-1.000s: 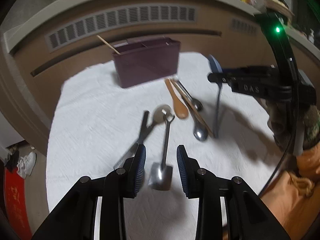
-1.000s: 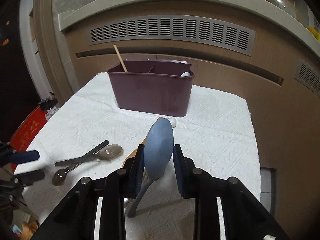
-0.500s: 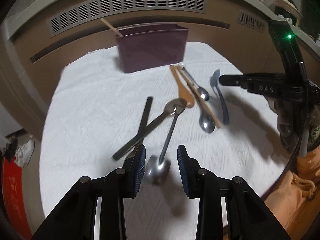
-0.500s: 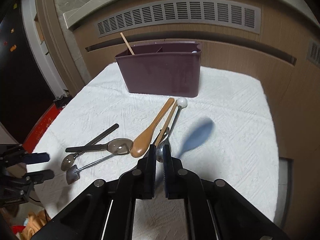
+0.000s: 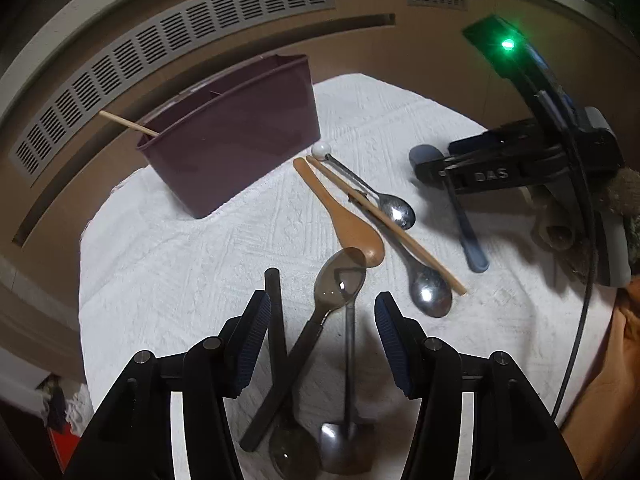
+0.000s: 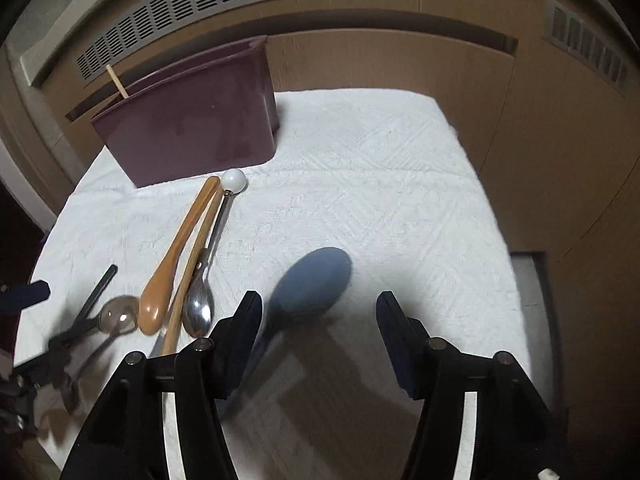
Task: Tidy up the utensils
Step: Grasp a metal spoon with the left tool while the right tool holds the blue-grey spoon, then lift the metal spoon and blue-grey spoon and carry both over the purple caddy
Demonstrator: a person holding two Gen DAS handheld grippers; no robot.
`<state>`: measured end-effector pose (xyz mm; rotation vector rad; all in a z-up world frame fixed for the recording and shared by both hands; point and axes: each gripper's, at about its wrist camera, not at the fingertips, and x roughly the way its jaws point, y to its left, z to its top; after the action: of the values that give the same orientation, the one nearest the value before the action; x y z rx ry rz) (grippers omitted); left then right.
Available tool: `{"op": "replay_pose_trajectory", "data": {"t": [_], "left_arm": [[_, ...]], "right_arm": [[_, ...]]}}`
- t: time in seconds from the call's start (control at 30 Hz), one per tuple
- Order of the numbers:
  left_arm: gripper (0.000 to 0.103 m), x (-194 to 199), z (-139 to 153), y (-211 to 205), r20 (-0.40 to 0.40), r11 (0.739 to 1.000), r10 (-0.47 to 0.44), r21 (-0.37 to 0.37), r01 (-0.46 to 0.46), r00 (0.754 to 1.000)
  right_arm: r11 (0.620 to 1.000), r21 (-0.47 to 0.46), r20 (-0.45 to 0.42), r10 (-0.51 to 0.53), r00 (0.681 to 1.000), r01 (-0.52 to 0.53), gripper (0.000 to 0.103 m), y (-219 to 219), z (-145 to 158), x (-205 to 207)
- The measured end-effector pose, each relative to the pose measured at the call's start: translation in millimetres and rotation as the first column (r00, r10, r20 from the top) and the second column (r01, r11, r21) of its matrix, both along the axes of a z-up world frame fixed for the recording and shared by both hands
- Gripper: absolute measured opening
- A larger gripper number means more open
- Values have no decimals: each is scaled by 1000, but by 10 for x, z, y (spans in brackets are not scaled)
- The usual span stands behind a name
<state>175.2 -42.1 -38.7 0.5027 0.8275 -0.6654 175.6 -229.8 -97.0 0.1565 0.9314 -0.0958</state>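
Two hand-held grippers hang over a white-clothed bench (image 6: 380,168), each with jaws opening and pads pressing on nothing. The left hand-held gripper (image 5: 322,336) straddles a crossed cluster: a translucent spoon (image 5: 340,280), a slim metal spoon (image 5: 350,364) and a dark handle (image 5: 276,320), their long axes running roughly along its fingers. The right hand-held gripper (image 6: 318,332) stands over the blue spoon (image 6: 312,280), whose bowl lies ahead and whose handle passes back beside the left finger. A wooden spoon (image 5: 348,220) and two steel spoons lie between the clusters. The maroon caddy (image 5: 236,152) stands beyond, nearer the left side; each hand is nearest its own cluster.
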Motion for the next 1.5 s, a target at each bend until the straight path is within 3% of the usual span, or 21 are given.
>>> {"op": "replay_pose_trajectory", "data": {"t": [0.1, 0.13, 0.2, 0.37, 0.47, 0.6, 0.7, 0.87, 0.93, 1.03, 1.17, 1.27, 1.3, 1.33, 1.5], "left_arm": [[55, 94, -41, 2, -20, 999, -42, 12, 42, 999], [55, 107, -54, -12, -22, 998, -64, 20, 64, 998], [55, 145, -74, -51, -40, 994, -103, 28, 104, 994], [53, 337, -179, -296, -155, 975, -199, 70, 212, 968], [39, 486, -281, -415, -229, 968, -190, 118, 221, 955], [37, 681, -338, -417, -330, 979, -135, 98, 176, 934], [37, 710, -332, -432, -341, 987, -90, 91, 129, 936], [36, 640, -312, -381, -283, 998, 11, 57, 5, 959], [36, 548, -262, -278, -223, 997, 72, 15, -70, 972], [35, 406, -126, -81, -156, 980, 154, -104, -171, 976], [35, 173, 138, 225, -28, 922, 304, -242, -301, 952], [35, 87, 367, 405, 42, 885, 361, -328, -329, 931], [35, 56, 472, 441, 65, 877, 370, -353, -326, 927], [35, 28, 548, 471, 84, 875, 372, -366, -319, 925], [35, 56, 991, 498, 182, 859, 388, -427, -283, 903]], "right_arm": [[999, -44, -22, -23, 999, 22, 57, 95, -82, 174], [997, -71, -20, -14, 1000, 13, 44, 134, -97, 218], [993, -114, -7, 15, 1000, -16, 36, 210, -92, 254], [993, -106, 23, 49, 999, -46, 36, 189, -107, 206], [994, -91, 32, 57, 998, -53, 36, 159, -111, 199], [995, -75, 40, 66, 997, -63, 36, 138, -112, 182], [996, -63, 43, 71, 997, -68, 36, 124, -109, 191], [994, -50, 45, 100, 994, -98, 31, 153, -79, 194], [992, -21, 52, 125, 991, -124, 29, 164, -31, 158], [987, -26, 89, 159, 983, -158, 28, 209, 83, 53], [982, -42, 115, 187, 976, -184, 26, 235, 205, -50], [978, -58, 136, 207, 969, -201, 25, 263, 307, -103], [976, -66, 145, 215, 966, -208, 23, 284, 351, -119], [974, -73, 152, 223, 963, -214, 8, 304, 396, -126], [960, -120, 241, 275, 931, -253, 5, 424, 801, -158]]}}
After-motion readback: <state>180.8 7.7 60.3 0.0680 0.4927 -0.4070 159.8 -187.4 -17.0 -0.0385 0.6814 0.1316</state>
